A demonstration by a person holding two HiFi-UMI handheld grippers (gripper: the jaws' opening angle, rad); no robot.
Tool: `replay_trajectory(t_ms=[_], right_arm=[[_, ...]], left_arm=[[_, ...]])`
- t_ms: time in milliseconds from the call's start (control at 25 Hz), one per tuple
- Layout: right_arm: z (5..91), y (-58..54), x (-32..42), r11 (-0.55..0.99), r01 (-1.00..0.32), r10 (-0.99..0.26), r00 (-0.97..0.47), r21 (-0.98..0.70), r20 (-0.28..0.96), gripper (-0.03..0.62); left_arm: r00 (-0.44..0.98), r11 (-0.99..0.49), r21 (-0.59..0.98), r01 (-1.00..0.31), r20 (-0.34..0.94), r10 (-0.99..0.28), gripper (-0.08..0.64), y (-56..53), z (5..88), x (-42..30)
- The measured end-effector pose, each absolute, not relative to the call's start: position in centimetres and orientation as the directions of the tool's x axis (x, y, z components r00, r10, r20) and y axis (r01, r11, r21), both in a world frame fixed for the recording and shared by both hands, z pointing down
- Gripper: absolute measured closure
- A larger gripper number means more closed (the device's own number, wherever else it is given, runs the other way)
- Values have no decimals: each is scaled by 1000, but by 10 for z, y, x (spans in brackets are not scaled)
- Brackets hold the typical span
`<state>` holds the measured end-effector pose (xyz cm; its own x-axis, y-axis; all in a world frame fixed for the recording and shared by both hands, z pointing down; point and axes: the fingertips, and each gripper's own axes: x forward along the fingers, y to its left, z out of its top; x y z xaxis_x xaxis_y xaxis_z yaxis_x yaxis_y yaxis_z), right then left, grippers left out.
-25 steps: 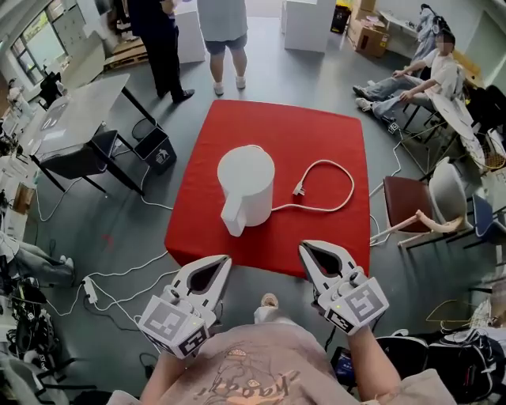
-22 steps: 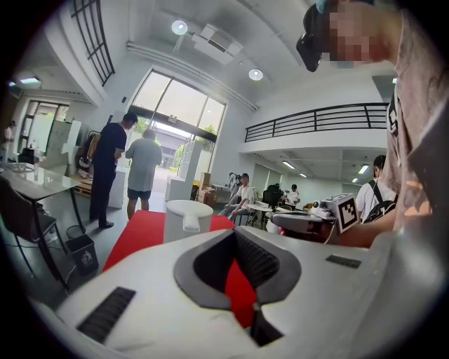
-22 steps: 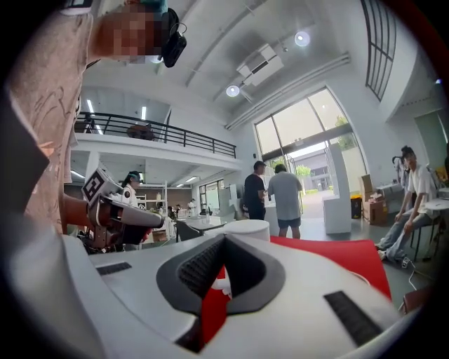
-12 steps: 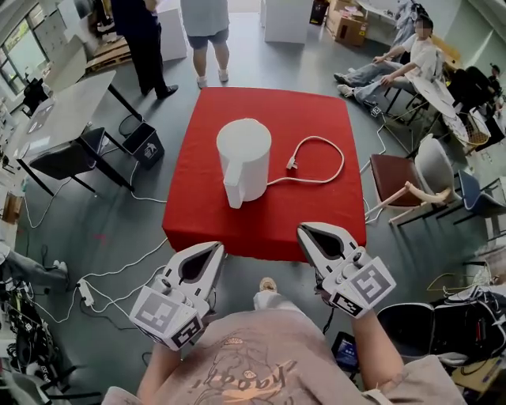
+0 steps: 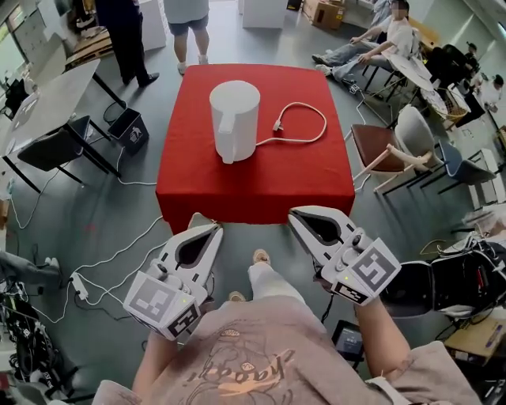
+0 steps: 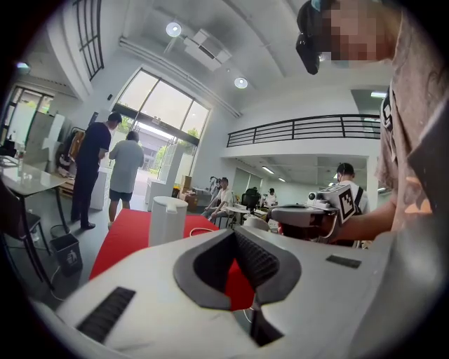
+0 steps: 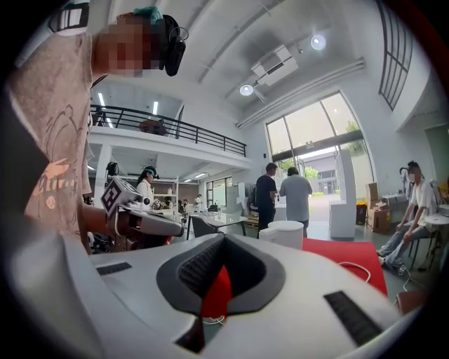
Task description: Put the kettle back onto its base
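Head view first: nearest to us, we are holding the left white two-jaw gripper with its marker cube (image 5: 207, 231) and the right white two-jaw gripper with its marker cube (image 5: 297, 214) low in front of our chest, short of the table's near edge. Both gripper views are showing the dark ribbed pads pressed together with nothing caught between them; only red cloth is showing through the gap behind the tips. Beyond them, the square table under a red cloth (image 5: 261, 186) is carrying the tall white plastic kettle (image 5: 235, 111) upright toward its far side, well apart from both grippers, with its handle facing us. A thin white power cord (image 5: 315, 125) is looping out to the right of the kettle and curling back to its plug (image 5: 278, 125). We are not making out a separate base; since the cord is running in under the kettle's foot, we are judging that the kettle is probably seated already. If it is needing a reseat, we are advising this: spread one gripper's jaws before arriving, close squarely on the handle, lift straight up, lower it centred and level, and steer clear of the cord loop. Farther off, two people standing (image 5: 158, 20) and a seated person (image 5: 371, 39) are occupying the floor.
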<state>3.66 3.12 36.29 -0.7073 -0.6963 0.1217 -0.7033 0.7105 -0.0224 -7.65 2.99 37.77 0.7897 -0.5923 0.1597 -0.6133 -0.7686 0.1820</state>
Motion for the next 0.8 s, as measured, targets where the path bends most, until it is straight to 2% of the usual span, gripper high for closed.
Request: replay_trajectory(t_ms=[400, 800], right_arm=[[350, 96, 14, 736, -676, -671, -728, 15, 140, 591], [342, 115, 43, 725, -689, -685, -722, -13, 93, 591]], left_arm=[[813, -793, 182, -582, 158, -561, 560, 84, 369, -78], [819, -804, 158, -573, 142, -555, 560, 102, 362, -53]])
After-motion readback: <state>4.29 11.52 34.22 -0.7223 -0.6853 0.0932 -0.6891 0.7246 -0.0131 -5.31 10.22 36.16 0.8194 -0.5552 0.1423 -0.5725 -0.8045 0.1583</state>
